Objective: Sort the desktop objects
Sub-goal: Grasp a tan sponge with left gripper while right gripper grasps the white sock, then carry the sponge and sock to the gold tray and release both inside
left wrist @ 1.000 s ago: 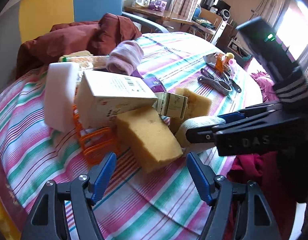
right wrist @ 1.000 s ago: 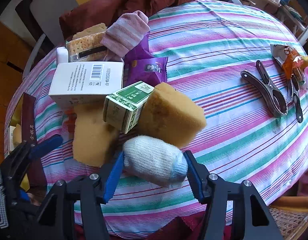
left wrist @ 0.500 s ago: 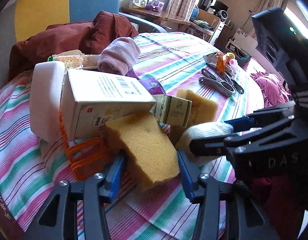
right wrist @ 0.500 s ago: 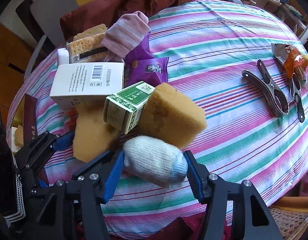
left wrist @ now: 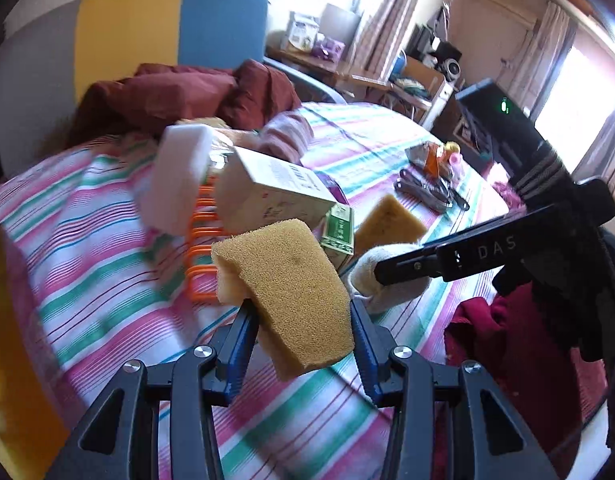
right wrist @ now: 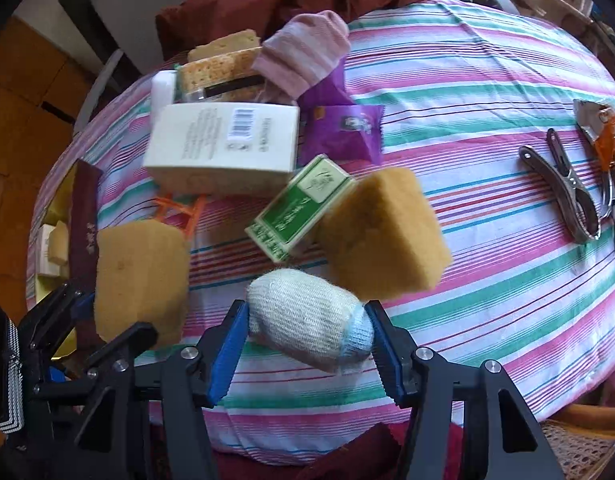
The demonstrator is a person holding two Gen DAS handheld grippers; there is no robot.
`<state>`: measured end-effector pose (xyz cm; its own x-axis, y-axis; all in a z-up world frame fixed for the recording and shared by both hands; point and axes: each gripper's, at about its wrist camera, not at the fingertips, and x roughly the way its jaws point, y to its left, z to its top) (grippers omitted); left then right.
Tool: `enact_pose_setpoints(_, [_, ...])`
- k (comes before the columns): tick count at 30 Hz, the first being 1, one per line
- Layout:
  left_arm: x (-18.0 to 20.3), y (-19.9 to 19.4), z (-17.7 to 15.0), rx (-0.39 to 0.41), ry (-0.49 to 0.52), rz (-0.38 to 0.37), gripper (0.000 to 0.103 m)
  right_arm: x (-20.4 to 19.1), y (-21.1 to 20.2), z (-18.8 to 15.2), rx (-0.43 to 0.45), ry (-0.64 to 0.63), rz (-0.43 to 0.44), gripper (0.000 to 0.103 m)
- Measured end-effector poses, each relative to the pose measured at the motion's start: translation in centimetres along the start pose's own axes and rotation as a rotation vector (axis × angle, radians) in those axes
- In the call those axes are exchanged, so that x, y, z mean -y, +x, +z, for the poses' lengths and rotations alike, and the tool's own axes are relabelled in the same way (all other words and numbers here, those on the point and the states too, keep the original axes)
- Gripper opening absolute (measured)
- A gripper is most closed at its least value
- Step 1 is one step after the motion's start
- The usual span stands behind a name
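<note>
Your left gripper is clamped on the porous yellow-brown sponge block. Your right gripper pinches the rolled white knit sock, with the green-and-white carton at 12 o'clock beyond it on the striped tablecloth.

Porous matt sponge, knitted sock roll, striped cloth tablecloth, shiny metal clips.

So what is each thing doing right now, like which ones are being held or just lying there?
left gripper: shut on the sponge.
sponge: clamped, lifted, tilted.
right gripper: shut on the white sock.
white sock: rolled up, gripped.
second sponge: loose, beside the green box.
green box: closed, tilted.
white box: closed, lying flat.
pink sock: rolled up, untouched.
</note>
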<state>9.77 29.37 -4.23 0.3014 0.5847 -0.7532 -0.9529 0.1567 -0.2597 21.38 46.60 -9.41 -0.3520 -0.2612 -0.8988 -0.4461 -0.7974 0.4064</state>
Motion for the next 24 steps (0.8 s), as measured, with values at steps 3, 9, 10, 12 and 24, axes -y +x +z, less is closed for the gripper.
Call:
enact_pose_setpoints(3, [-1.1,-2.1,-0.6,0.036,-0.036,0.017,0.046,-0.8,-0.4,-0.5,0.01,-0.007,0.035,0.059])
enact_pose_setpoints(9, [-3.4,-6.3,-2.0,0.106,-0.091,0.084,0.046,-4.9,-1.0,-0.1,0.067,-0.074,0.102,0.059])
enact_pose_setpoints(10, [-3.8,-6.8,-2.3,0.113,-0.098,0.095,0.046,-5.5,-0.9,0.0,0.077,-0.09,0.112,0.059])
enact_pose_setpoints(12, [-4.8,-8.1,-3.0,0.13,-0.123,0.13,0.046,-7.4,-1.1,-0.2,0.097,-0.131,0.128,0.059])
enact_pose_setpoints(24, [-15.4,-15.7,-9.8,0.179,-0.41,0.344,0.046,-22.5,0.2,0.9,0.175,-0.38,0.286,0.06])
